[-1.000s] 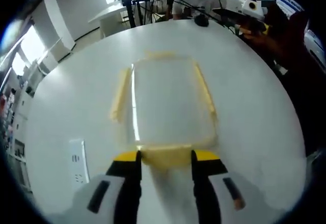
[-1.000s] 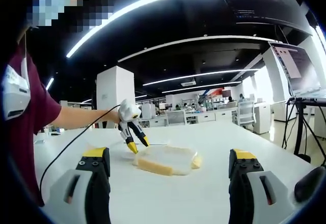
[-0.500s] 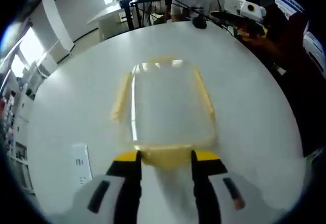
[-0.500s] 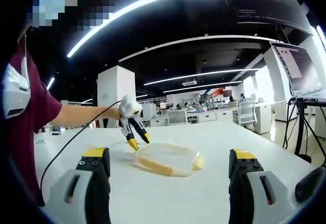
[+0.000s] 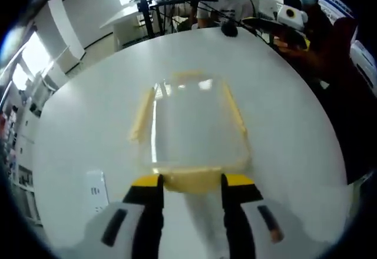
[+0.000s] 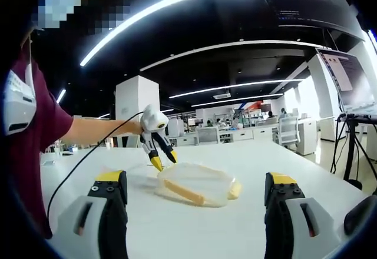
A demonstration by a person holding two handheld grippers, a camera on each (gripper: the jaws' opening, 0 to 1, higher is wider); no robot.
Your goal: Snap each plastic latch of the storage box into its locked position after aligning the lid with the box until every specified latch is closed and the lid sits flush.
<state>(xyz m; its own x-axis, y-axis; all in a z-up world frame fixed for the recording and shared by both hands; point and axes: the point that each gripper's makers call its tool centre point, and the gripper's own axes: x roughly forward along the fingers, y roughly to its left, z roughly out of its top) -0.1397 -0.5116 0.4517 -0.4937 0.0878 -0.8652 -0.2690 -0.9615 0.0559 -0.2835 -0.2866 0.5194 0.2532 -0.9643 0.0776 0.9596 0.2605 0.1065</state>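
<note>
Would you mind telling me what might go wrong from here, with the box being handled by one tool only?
1. The left tool is lifting one end of the clear plastic storage box with yellow latches, which sits tilted; it may slip and drop onto the white table.
2. The right tool hangs open and apart from the box, so nothing steadies the far end.
3. The near yellow latch lies between the left tool's jaws; squeezing unevenly may shift the lid.

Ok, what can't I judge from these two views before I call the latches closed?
- Left gripper view: storage box far latch is blurred and glared; near latch sits partly behind the left gripper.
- Right gripper view: box is too small to tell whether the lid is flush; left gripper covers one edge.
</note>
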